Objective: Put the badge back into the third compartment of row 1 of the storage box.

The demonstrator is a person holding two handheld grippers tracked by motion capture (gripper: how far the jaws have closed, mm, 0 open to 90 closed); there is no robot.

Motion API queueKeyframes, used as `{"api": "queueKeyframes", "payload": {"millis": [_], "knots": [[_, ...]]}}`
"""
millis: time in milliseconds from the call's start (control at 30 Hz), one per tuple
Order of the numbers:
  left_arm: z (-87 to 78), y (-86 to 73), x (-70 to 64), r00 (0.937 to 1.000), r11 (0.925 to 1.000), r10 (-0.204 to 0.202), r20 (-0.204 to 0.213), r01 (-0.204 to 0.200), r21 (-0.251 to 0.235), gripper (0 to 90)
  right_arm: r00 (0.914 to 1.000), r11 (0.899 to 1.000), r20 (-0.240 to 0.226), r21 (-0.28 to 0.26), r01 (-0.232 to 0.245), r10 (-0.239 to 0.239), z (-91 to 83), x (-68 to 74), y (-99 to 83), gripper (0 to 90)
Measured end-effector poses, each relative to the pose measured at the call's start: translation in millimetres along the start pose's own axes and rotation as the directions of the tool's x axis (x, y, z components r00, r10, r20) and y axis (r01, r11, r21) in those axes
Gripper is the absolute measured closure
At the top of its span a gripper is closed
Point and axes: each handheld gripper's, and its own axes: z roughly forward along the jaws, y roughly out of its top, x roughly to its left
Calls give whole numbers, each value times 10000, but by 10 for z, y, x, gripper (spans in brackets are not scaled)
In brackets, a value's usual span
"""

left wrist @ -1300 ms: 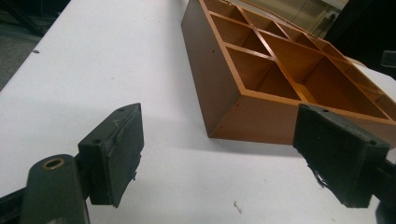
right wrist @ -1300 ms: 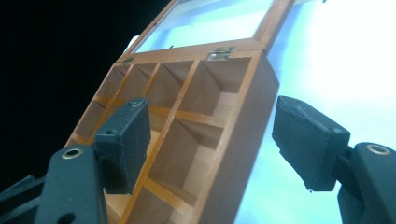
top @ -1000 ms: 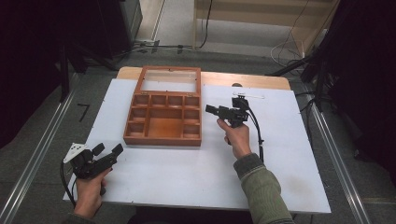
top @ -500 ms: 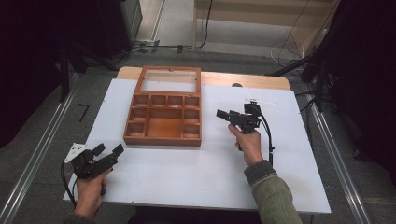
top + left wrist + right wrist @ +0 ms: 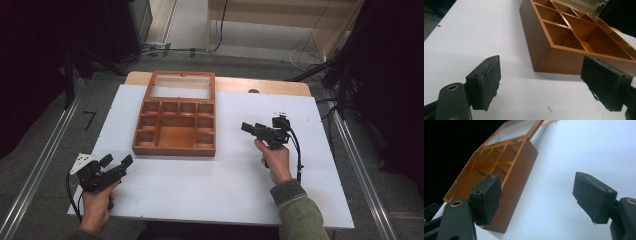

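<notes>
Wooden box [image 5: 176,131] sits on the white tabletop [image 5: 220,185], left of centre and toward the far edge. Its glass-paned lid [image 5: 181,85] is swung open, lying back toward the far edge over a bare wooden strip of the tabletop. Inside I count a grid of small compartments along the far side and both flanks, with one large compartment in the middle near the front wall; all I can see into look bare wood. Left gripper [image 5: 116,163] is near the tabletop's near-left corner, held in the person's left hand [image 5: 96,205], pointing toward the box's near-left corner and well apart from it. In the left gripper view the fingers [image 5: 486,81] stand wide apart with nothing between them; the box's near corner [image 5: 554,52] shows ahead between the pads, not touching either. Right gripper [image 5: 252,128] is right of the box, roughly level with its near half, held in the person's right hand [image 5: 274,160], tips pointing toward the box's right wall; close to it but with a gap of white tabletop between. In the right gripper view the fingers [image 5: 596,197] are likewise spread wide and carry nothing; the box's side wall [image 5: 517,182] runs past the left pad, lid glass [image 5: 512,130] visible at the far end. A cable trails from the right gripper back along the forearm.
</notes>
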Motion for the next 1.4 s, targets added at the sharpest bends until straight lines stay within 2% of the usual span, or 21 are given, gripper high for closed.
{"api": "queueKeyframes", "payload": {"millis": [567, 800, 1200, 1400], "knots": [[10, -4, -2, 10000, 10000, 16, -69, -16, 56, 166, 9989, 9984, 292, -441, -345, 358, -410, -305, -205, 213], [9, -4, -5, 10000, 10000, 15, -28, -15, 71, 166, 9976, 9975, 555, -588, -391, 424, -542, -376, -269, 214], [8, -3, -2, 10000, 10000, 1, -35, -1, 62, 165, 9968, 9957, 531, -740, -555, 595, -724, -458, -340, 214], [8, -3, -1, 10000, 10000, -5, -35, 6, 77, 166, 9954, 9950, 666, -768, -643, 695, -819, -529, -383, 213]]}}
